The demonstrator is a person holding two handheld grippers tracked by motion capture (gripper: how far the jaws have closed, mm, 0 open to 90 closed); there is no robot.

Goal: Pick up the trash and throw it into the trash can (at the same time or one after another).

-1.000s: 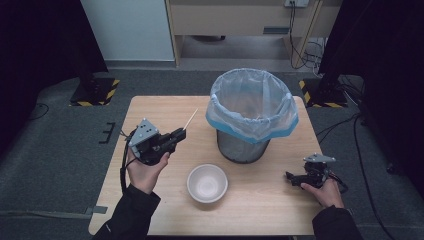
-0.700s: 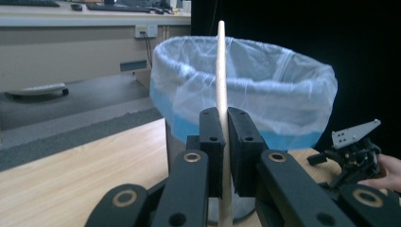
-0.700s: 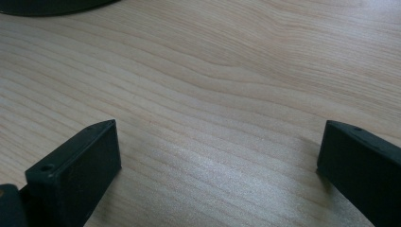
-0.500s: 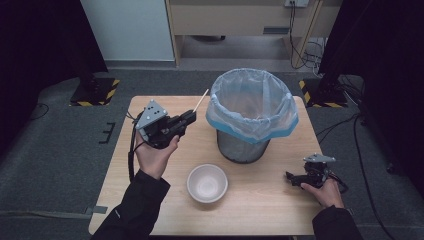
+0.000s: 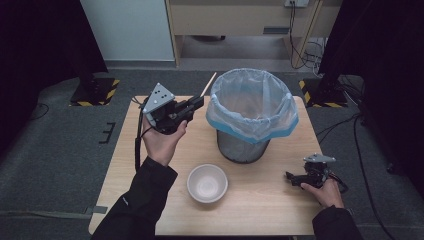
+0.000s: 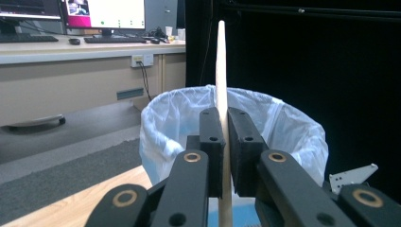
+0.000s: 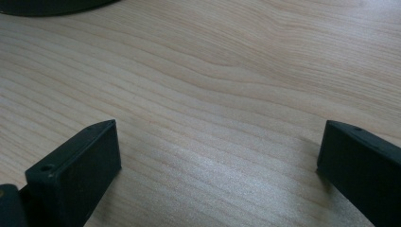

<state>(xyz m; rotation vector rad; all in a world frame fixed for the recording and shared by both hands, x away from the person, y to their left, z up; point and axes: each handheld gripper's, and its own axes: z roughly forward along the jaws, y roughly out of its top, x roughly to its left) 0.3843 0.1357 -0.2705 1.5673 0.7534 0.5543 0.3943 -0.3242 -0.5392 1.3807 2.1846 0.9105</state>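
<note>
The left gripper (image 5: 196,105) is raised above the table's (image 5: 260,210) left half, near the far edge, in the person's left hand (image 5: 162,140), palm up under its body. Its jaws are clamped on a thin wooden stick (image 5: 208,84), a chopstick by the look of it, and point toward the bin (image 5: 251,112). In the left gripper view the two black pads press the stick (image 6: 221,71) from both sides low on its length; most of it rises upright past them, tapering to a point, and a short end comes out below. From above, the stick slants up and away from the jaws, its tip just beside the bin's far-left rim and outside it; whether it touches the liner cannot be told

The bin is a dark mesh basket lined with a pale blue-white bag folded over its rim, standing on the far half of the table a little right of centre. In the left gripper view its open mouth (image 6: 283,127) lies directly behind the jaws

A white bowl (image 5: 207,183) sits near the front edge, about mid-table, well apart from both grippers

The right gripper (image 5: 295,178) rests low at the front right corner, in the right hand (image 5: 325,192). The right gripper view shows its jaws spread wide, with bare wood grain (image 7: 213,94) between them
</note>
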